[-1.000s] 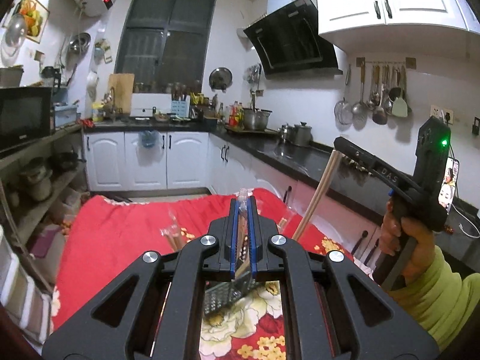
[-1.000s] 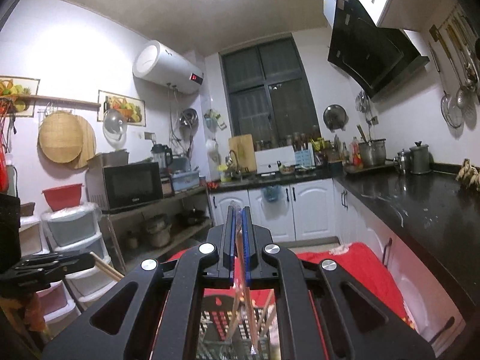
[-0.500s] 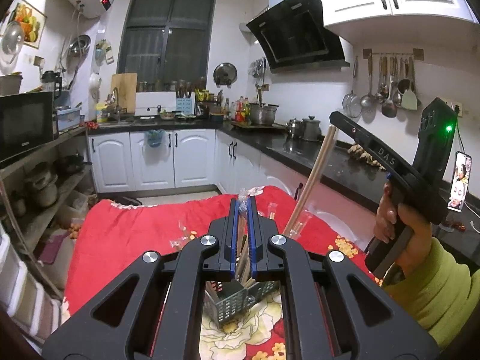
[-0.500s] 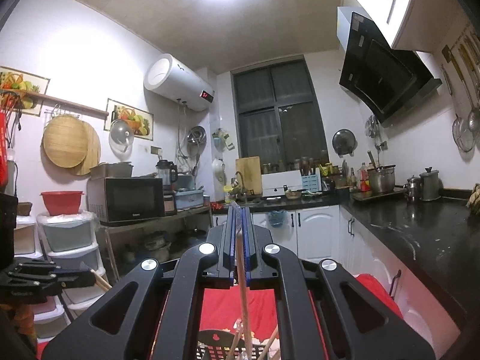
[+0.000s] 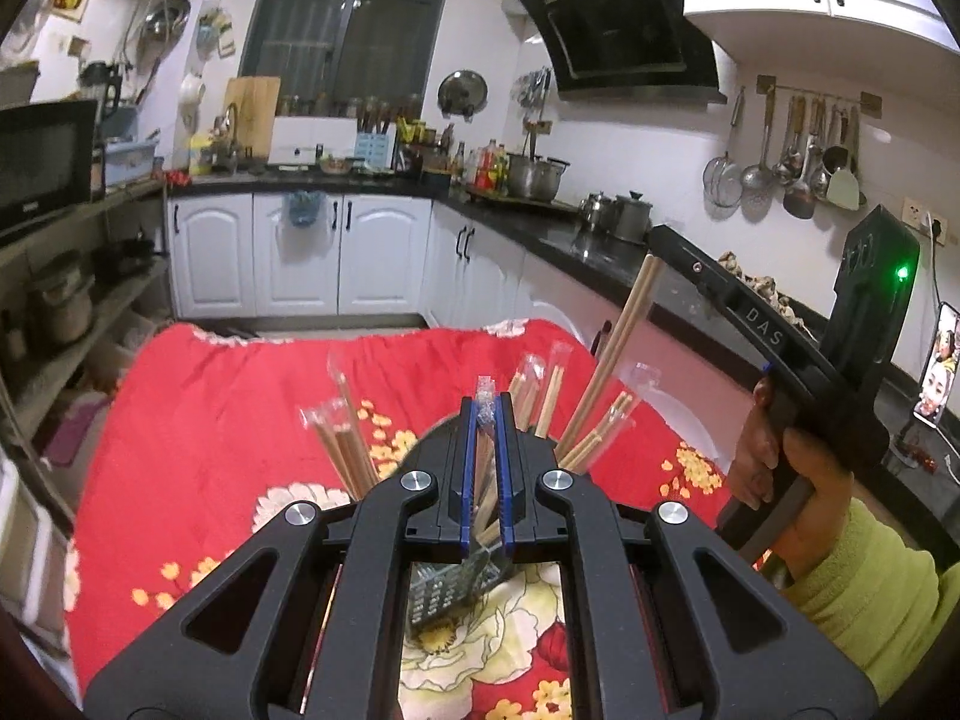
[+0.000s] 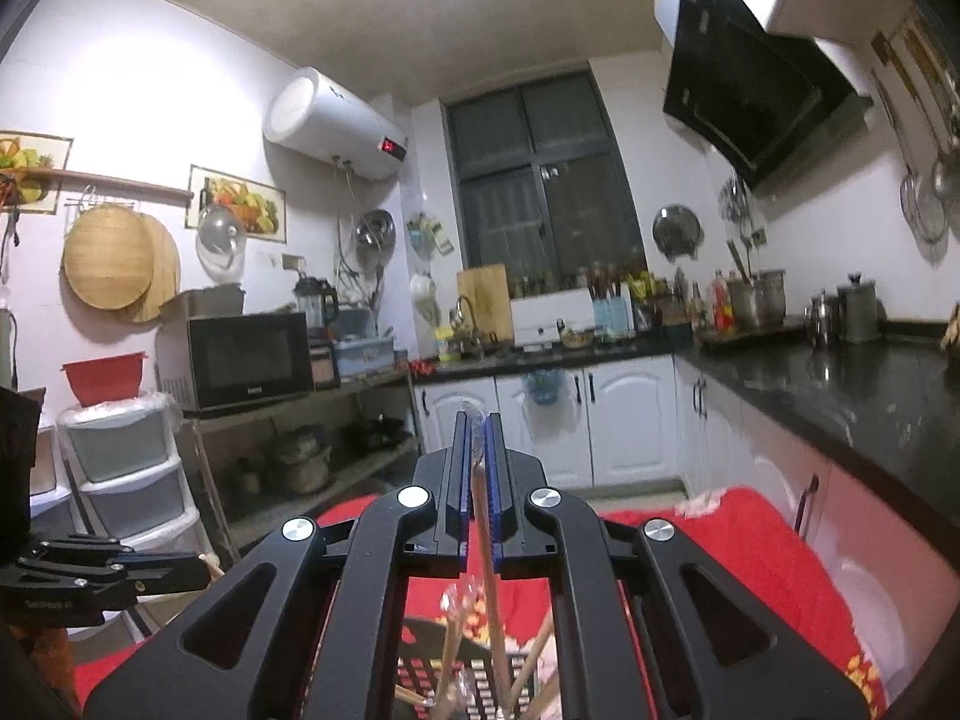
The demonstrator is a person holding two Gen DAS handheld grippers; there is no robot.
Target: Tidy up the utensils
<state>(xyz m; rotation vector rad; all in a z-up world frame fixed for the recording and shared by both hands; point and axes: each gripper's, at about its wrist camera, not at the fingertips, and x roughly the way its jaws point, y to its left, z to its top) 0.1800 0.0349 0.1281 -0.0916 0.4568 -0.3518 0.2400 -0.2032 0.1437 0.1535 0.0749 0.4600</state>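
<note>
Above the red floral cloth (image 5: pixel 198 420) covering the counter, the left gripper (image 5: pixel 487 414) is holding a plastic-wrapped pair of wooden chopsticks (image 5: pixel 483 396) between closed blue-padded fingers (image 5: pixel 468 468). Just beneath it, a dark perforated plastic utensil basket (image 5: pixel 447 591) is standing on the cloth, with further wrapped chopstick pairs (image 5: pixel 342 438) leaning outward from it. To the right, the right gripper (image 6: pixel 477 474) is holding a second wrapped pair (image 6: pixel 486 546); its fingers are beginning to part, though the sticks are sitting between them and reaching down into the basket (image 6: pixel 420 666). In the left wrist view a person's hand (image 5: pixel 780 468) in a green sleeve is carrying that tool. Judged risks: if released while this tilted, the second pair may catch the rim or fall outside; slippery wrapping may let either pair slide; crowding by leaning pairs may tip the light basket.
</note>
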